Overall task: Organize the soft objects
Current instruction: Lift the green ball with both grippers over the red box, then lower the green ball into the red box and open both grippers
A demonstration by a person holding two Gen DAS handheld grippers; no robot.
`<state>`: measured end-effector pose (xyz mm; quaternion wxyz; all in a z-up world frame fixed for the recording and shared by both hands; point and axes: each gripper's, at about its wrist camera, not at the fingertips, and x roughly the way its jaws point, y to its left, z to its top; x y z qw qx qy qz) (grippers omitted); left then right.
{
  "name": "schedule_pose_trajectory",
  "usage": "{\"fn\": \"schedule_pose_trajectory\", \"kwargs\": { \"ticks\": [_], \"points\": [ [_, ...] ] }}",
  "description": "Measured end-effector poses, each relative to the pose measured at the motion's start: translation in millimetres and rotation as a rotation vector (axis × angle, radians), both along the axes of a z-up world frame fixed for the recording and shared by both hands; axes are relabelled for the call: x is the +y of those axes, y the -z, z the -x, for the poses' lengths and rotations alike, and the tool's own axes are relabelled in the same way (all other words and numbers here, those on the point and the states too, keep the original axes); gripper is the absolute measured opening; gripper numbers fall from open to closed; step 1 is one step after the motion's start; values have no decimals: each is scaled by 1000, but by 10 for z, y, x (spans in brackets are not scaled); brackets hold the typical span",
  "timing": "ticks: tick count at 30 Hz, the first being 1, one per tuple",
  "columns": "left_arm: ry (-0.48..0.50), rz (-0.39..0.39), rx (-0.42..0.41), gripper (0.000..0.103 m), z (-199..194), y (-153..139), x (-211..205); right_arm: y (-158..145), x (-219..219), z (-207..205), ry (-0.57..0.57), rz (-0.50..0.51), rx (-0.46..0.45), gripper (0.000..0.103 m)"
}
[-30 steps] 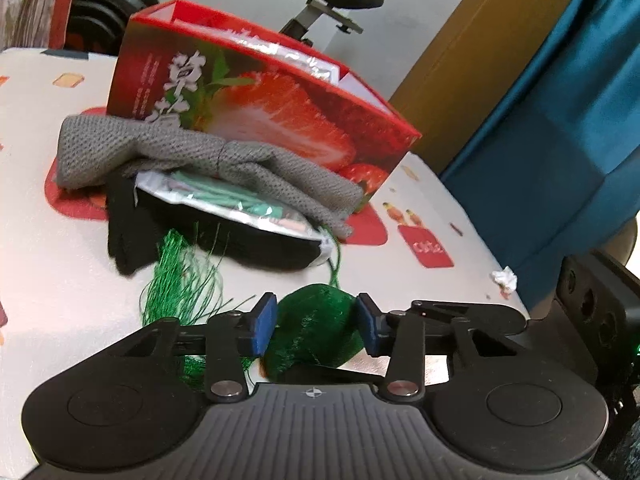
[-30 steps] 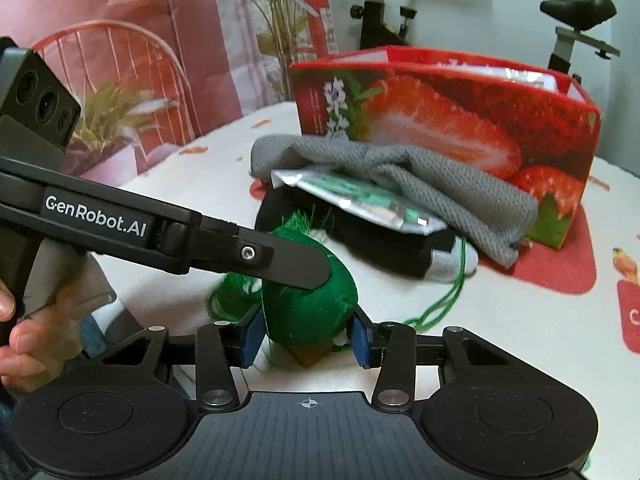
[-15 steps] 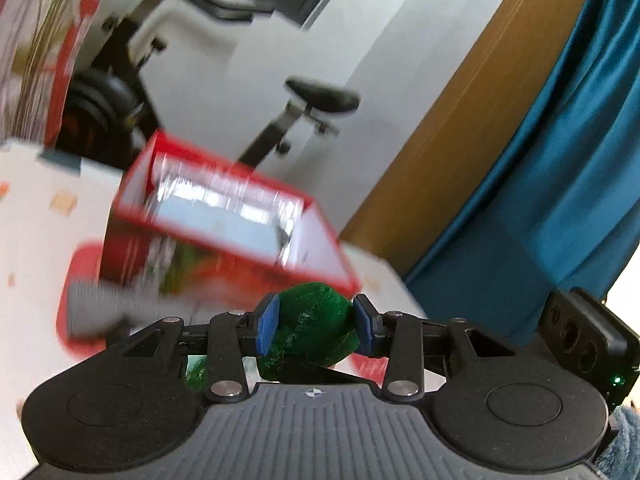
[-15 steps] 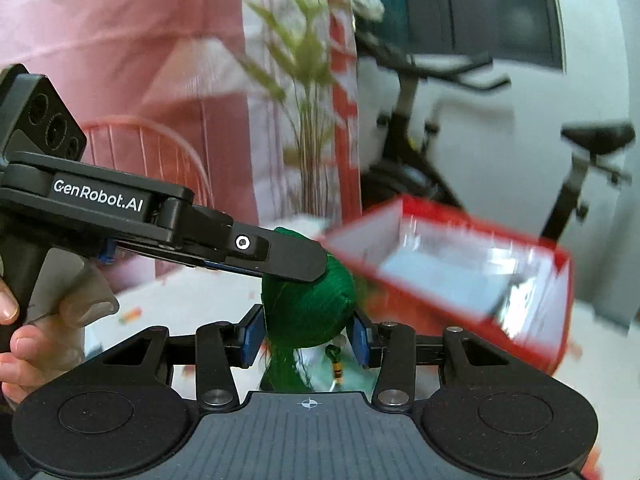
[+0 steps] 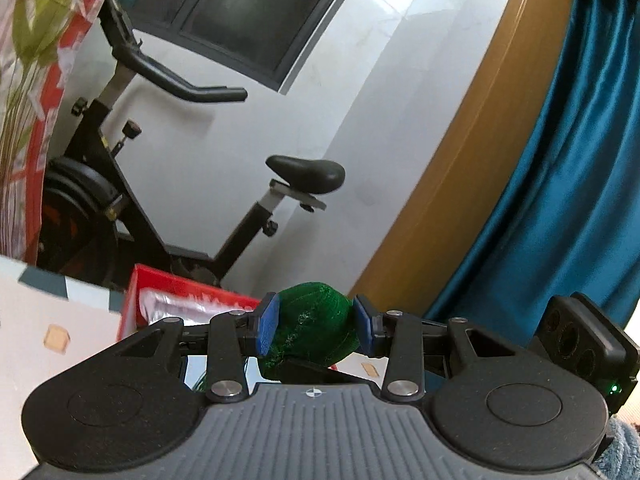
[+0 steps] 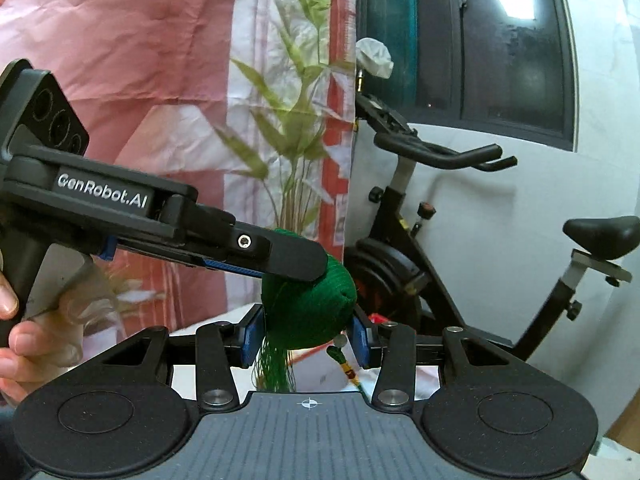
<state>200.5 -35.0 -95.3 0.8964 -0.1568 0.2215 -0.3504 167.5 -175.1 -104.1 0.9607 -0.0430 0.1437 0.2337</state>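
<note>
While both claws, left (image 5: 315, 326) and right (image 6: 305, 338), stay clamped on green pouch (image 5: 310, 330) aloft above red box (image 5: 192, 304), judged light, soft, squashy; best gripped across plump body, not by dangling tassel (image 6: 276, 368).

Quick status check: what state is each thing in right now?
green knitted pouch: held aloft, pinched from both sides, tassel hanging below.
left gripper: shut on the pouch.
right gripper: shut on the pouch.
red strawberry box: open on top.
</note>
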Motion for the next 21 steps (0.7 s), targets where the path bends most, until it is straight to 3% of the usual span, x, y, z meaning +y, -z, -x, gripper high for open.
{"fn": "schedule_pose_trajectory", "kwargs": {
  "ticks": [4, 9, 16, 21],
  "points": [
    [-11, -25, -24, 43, -253, -14, -3, 65, 36, -332, -5, 0, 8, 41],
    [-16, -60, 2, 43, -547, 129, 57, 308, 51, -708, -16, -45, 72, 41],
    [-38, -107, 106, 43, -959, 523, 104, 830, 38, -1107, -24, -122, 240, 44],
    [-23, -121, 195, 43, -1147, 882, 102, 1103, 6, -1186, 5, -139, 304, 44]
  ]
}}
